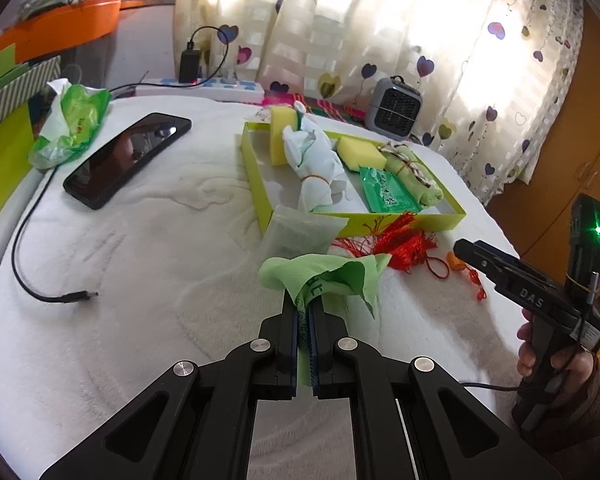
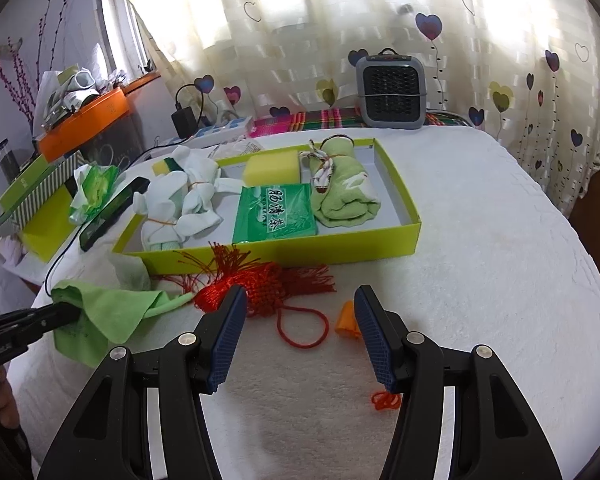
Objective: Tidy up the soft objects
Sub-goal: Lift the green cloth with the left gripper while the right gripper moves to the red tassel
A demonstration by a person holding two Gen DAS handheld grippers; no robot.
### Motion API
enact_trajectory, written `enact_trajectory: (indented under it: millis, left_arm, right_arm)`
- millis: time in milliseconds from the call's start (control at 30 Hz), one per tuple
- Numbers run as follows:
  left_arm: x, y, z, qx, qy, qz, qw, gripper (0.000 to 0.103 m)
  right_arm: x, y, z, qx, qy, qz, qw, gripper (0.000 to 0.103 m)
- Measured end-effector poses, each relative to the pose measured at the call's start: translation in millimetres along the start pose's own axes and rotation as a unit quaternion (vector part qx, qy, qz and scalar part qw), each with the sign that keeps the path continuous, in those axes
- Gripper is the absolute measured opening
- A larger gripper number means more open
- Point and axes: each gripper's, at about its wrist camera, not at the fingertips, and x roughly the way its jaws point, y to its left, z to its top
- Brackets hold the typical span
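Left gripper (image 1: 303,300) clamped on green cloth (image 1: 324,276), held above white blanket (image 1: 140,340) just before yellow-green box (image 2: 404,216). Right gripper (image 2: 300,312) wide apart, empty, over red tassel knot (image 2: 260,286).

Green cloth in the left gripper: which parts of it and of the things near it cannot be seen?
- Green cloth: pinched part hidden between the left gripper fingers.
- White pouch: lower edge behind the cloth, left wrist view.
- Red tassel knot: partly behind the right gripper finger.
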Motion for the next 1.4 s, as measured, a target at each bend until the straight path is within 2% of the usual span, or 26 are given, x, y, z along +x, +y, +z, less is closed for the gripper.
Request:
enact_trajectory:
  millis: [300,400,500,567,700,900,1000,1167,1333,1400]
  left_arm:
    - [-22.0,13.5,-1.0,-0.013,-0.030,0.003,0.9995,0.004]
    - [-31.5,21.1,0.1,-0.025,-0.048,0.019,0.9983,0.004]
    - [-40.0,27.4,1.5,-0.037,-0.071,0.056,0.9953,0.004]
    - [-41.3,31.6,2.7,-0.044,-0.077,0.064,0.9940,0.004]
    - [-35.4,31.2,3.6,-0.039,-0.074,0.070,0.9940,0.004]
    - [-18.9,24.6,2.5,-0.037,-0.056,0.049,0.9965,0.004]
    - [-12.1,23.2,2.8,-0.037,-0.051,0.050,0.9968,0.004]
    - [-0.8,24.0,2.3,-0.036,-0.041,0.055,0.9970,0.004]
    - [10.3,26.2,2.9,-0.037,-0.029,0.055,0.9974,0.004]
    - [14.2,26.7,2.9,-0.036,-0.024,0.055,0.9975,0.004]
  right_arm:
    - [-0.6,9.9,-2.2,-0.009,0.003,0.004,1.000,0.057]
    - [0.2,15.6,-2.5,-0.013,0.006,0.014,1.000,0.057]
    - [2.5,26.3,-2.3,-0.023,0.011,0.031,0.999,0.057]
    - [5.1,33.9,-2.6,-0.030,0.017,0.045,0.998,0.057]
    - [10.0,38.8,-4.0,-0.030,0.023,0.048,0.998,0.057]
    - [19.9,42.3,0.4,-0.014,0.030,0.056,0.998,0.057]
    - [23.9,49.1,2.4,-0.028,0.027,0.047,0.998,0.057]
    - [32.4,50.3,5.8,-0.015,0.031,0.035,0.999,0.057]
    - [38.7,50.2,7.3,-0.018,0.033,0.004,0.999,0.057]
    - [43.7,49.6,7.8,-0.016,0.044,-0.001,0.999,0.061]
